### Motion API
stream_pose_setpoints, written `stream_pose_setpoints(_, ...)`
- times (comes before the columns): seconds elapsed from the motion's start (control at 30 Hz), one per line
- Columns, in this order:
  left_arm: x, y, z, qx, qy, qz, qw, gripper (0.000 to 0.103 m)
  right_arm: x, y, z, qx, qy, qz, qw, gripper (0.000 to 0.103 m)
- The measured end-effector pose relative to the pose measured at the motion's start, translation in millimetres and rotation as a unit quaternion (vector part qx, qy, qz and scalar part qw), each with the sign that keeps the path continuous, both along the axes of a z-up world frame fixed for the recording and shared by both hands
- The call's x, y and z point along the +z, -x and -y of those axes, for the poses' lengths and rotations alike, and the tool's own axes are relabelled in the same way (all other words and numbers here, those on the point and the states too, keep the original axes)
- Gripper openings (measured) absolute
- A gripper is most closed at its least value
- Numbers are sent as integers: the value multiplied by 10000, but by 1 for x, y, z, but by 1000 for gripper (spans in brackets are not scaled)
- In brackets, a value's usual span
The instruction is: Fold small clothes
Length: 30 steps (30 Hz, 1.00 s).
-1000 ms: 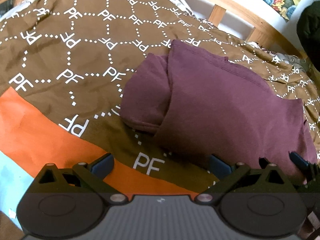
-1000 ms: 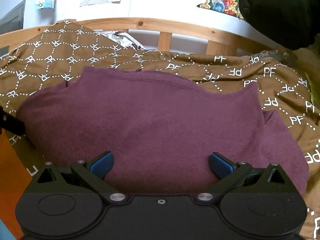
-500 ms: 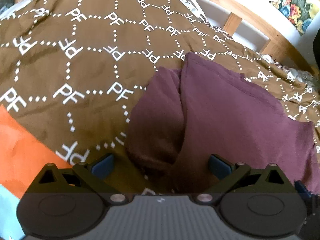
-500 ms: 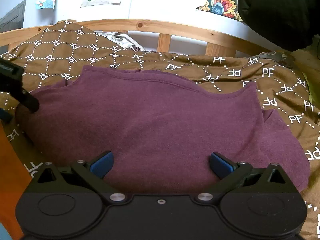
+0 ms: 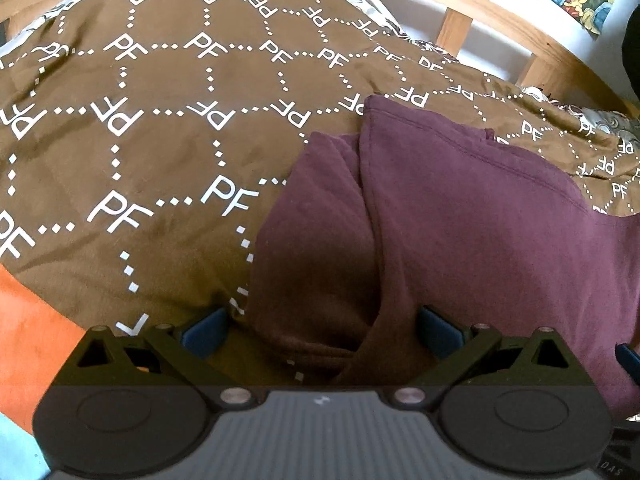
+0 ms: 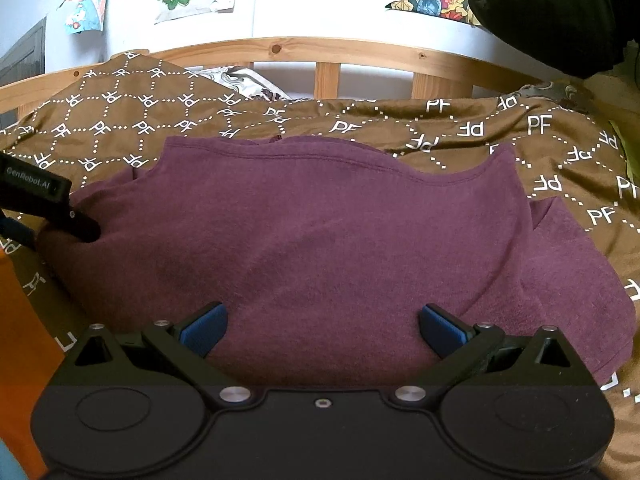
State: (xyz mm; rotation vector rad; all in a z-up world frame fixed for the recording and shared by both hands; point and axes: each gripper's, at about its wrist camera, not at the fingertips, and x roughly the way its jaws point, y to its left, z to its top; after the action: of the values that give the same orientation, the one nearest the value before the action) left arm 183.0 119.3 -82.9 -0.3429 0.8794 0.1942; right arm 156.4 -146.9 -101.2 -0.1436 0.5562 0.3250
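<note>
Wooden-framed bed (image 6: 328, 50) under a brown PF-printed duvet (image 5: 168, 128), posters on the white wall behind. Maroon shirt (image 6: 320, 240) spread flat mid-duvet, left sleeve (image 5: 312, 240) folded beside the body. Left claw (image 5: 320, 330) spread wide over that sleeve's lower edge, gripping nothing. Right claw (image 6: 322, 328) likewise spread over the shirt's near edge, empty.

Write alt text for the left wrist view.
A maroon shirt lies partly folded on a brown bedspread printed with white PF letters, its left part tucked under the top layer. The open left tongs straddle its near edge, with a wooden bed frame behind.
</note>
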Motion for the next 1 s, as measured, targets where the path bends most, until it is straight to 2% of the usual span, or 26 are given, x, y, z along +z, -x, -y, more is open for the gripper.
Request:
stream_pose_setpoints(0.47, 0, -8, 0, -37, -83, -79, 9999, 103, 0, -2, 2, 11, -77, -47, 10000, 102)
stream_pose_setpoints(0.63, -2, -15, 5, -329, -468, -18, 9984, 103, -1, -1, 2, 9, -75, -44, 10000, 103)
stream_pose_setpoints(0.7, -1, -15, 6, -393, -512, -12, 9979, 103, -1, -1, 2, 8, -75, -44, 10000, 102)
stream_pose_setpoints(0.83, 2, -10, 2, -393, -355, 56, 9986, 102, -1, -1, 2, 8, -78, -44, 10000, 102)
stream_pose_setpoints(1.0, 5, 3, -6, -579, 72, 368, 9976, 102, -1, -1, 2, 7, -79, -44, 10000, 103)
